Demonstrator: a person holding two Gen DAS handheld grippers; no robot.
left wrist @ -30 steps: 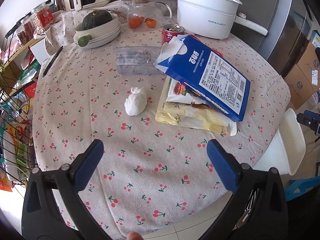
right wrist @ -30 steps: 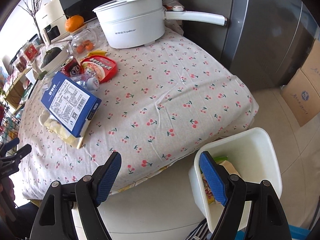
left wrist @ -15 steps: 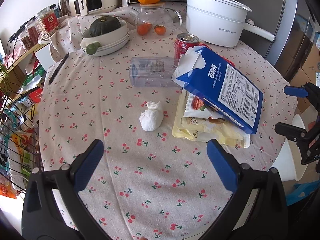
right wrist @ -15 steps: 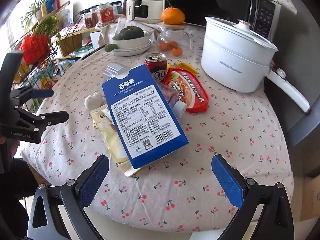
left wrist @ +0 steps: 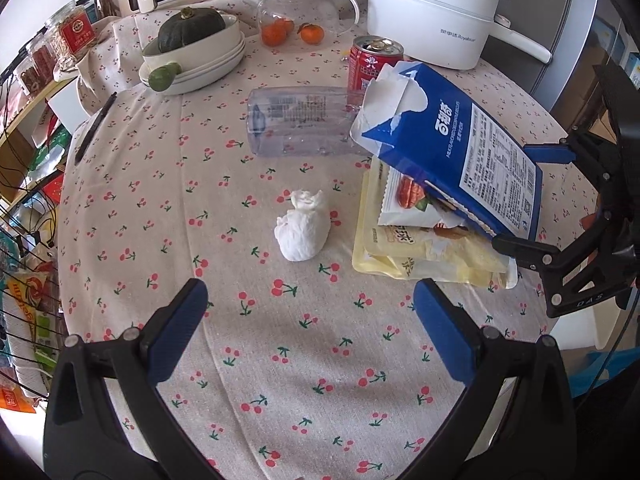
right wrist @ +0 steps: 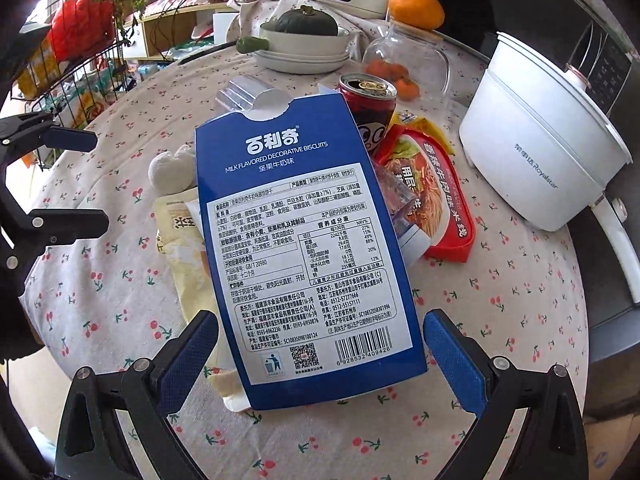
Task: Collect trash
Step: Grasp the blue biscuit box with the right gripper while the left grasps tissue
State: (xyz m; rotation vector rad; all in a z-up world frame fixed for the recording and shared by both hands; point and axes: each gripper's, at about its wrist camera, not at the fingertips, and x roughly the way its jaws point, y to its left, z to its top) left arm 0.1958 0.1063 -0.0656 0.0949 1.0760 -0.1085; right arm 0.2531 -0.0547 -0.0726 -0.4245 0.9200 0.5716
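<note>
I had the right gripper (right wrist: 320, 344) spread wide and empty, its pads flanking the near end of the blue biscuit box (right wrist: 308, 248), which lay tilted on a stack of snack wrappers (left wrist: 420, 248) on the table (left wrist: 280, 360). The left gripper (left wrist: 308, 316) hung released and empty near the crumpled tissue (left wrist: 302, 228). I judged that closing on the box might crush it or drag the wrappers off the edge.
</note>
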